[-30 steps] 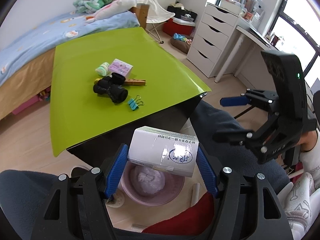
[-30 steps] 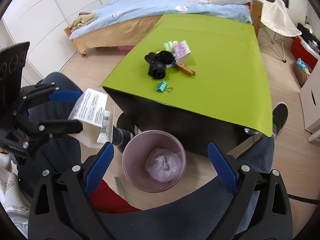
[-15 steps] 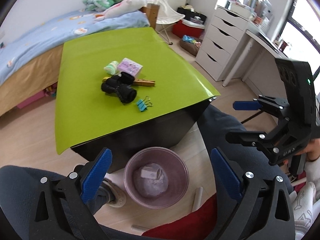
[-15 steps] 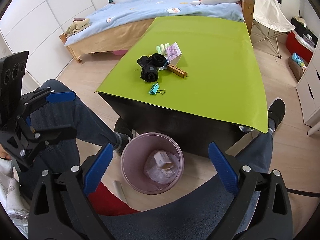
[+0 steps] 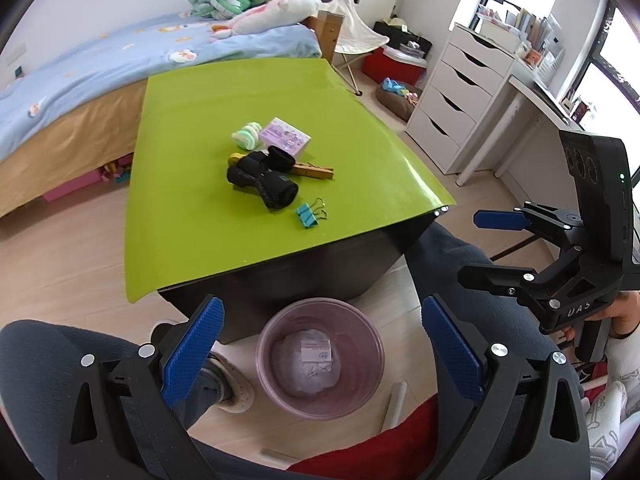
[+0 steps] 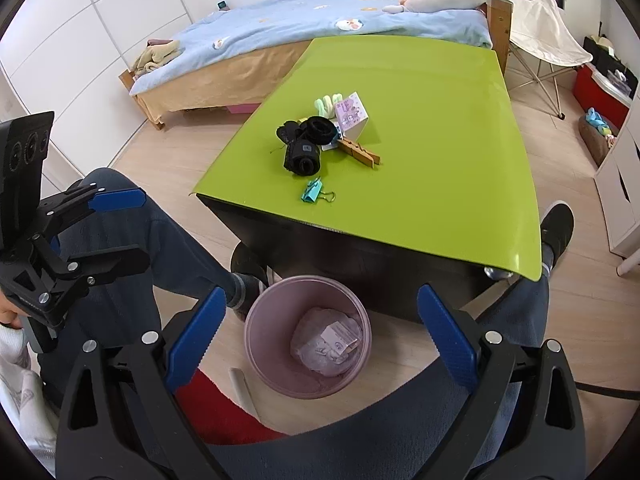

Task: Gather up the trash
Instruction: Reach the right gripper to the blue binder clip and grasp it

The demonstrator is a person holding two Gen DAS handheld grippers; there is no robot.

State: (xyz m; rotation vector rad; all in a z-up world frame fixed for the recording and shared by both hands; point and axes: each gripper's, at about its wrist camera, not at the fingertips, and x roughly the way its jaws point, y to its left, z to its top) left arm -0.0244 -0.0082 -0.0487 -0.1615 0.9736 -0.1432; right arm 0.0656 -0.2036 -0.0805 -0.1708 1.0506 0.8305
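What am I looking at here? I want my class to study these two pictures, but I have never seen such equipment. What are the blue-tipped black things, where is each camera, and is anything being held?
There is no robot. A seated person holds a hand tool in each hand, each ending in a two-finger claw with blue pads. A wide-angle camera sits on each tool and looks along its fingers. One picture is from the left claw, the other from the right claw; each also shows the other claw at its edge.

Both claws stand open and hold nothing. Below them, on the floor, is a pink bin with a small white carton inside.

On the green table lie black rolled cloth, a teal binder clip, a wooden clothespin, a small lilac box and a pale green item.
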